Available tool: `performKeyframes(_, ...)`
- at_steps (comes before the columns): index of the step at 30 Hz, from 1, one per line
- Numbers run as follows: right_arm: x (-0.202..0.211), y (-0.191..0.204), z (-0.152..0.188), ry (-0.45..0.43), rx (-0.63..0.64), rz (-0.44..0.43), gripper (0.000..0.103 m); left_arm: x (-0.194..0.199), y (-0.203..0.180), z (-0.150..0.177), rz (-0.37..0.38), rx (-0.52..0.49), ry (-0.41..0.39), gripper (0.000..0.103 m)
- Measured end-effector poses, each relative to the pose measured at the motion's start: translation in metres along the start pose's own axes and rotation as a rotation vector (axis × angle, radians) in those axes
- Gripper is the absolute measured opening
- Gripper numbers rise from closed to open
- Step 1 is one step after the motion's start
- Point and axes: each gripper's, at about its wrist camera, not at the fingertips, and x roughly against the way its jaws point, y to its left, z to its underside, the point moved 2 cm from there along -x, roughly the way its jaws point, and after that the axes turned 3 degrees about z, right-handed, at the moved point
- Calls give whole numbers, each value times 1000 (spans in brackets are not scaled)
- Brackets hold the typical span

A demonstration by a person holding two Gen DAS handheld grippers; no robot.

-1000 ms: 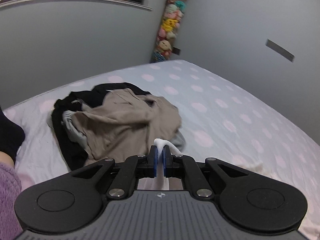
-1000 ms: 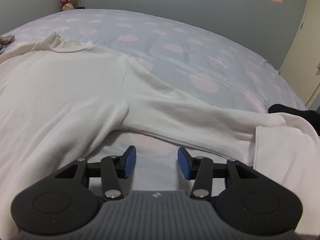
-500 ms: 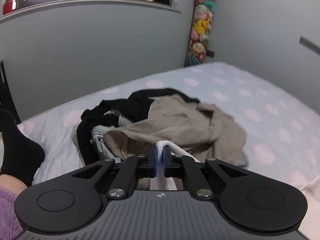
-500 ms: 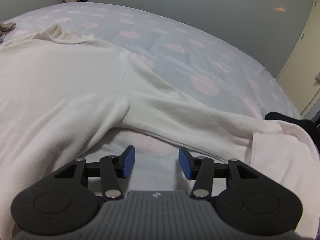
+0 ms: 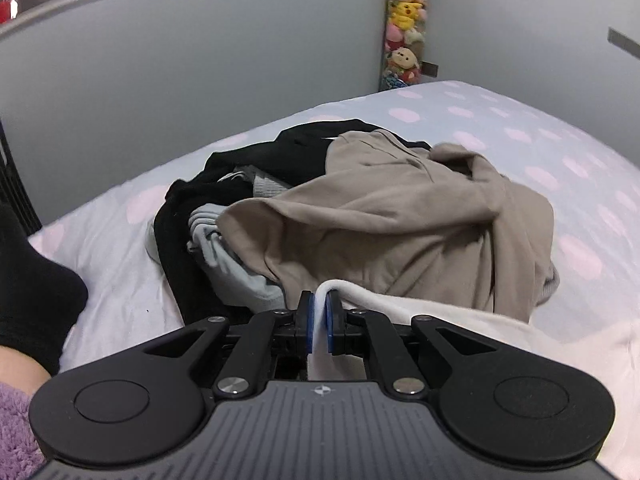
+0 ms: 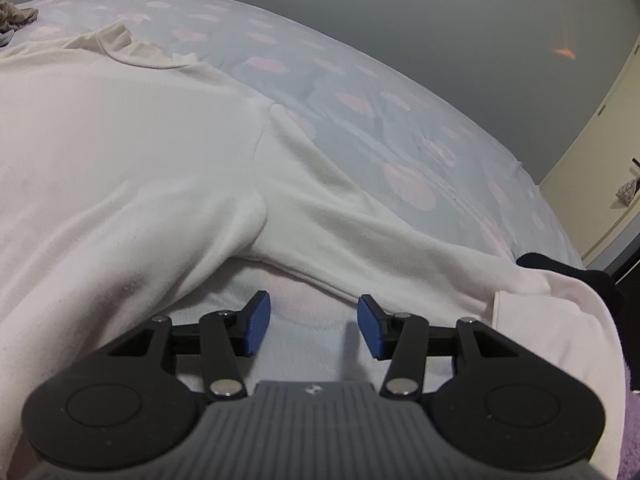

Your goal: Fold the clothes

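Observation:
A white long-sleeved top (image 6: 120, 152) lies spread on the bed, collar (image 6: 120, 44) at the far left, one sleeve (image 6: 380, 236) running out to the right. My left gripper (image 5: 319, 312) is shut on a fold of this white top (image 5: 460, 320), which trails off to the right. My right gripper (image 6: 310, 320) hangs open just above the bedsheet, below the armpit of the sleeve, with nothing between its blue pads.
A pile of unfolded clothes lies ahead of the left gripper: a beige garment (image 5: 400, 216) over black (image 5: 224, 188) and grey (image 5: 232, 256) ones. A person's black-socked foot (image 5: 36, 280) rests at the left. The spotted bedsheet (image 6: 360, 112) reaches grey walls; stuffed toys (image 5: 404, 28) hang in the corner.
My left gripper, still pinching the white fabric, has sunk and come closer to the clothes pile, which now looks larger. The right gripper has rolled slightly, otherwise staying in place.

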Motion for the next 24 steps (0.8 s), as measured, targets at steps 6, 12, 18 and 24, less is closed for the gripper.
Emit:
performKeyframes(6,1,-2,0,-3,-5,-11,52,38,-10,8,-45,-32,-81,40)
performKeyframes(12,4,-7,-3,8,-35,-34,52,83,-30,28,25,-89,-96,45)
performKeyframes(18,25,-20,-8,51,-113,-66,52,124,-56,76,157,-88,33,45)
performKeyframes(24,54,-30,3,140,-196,-144,52,148,-98,129,278,-209,196,45)
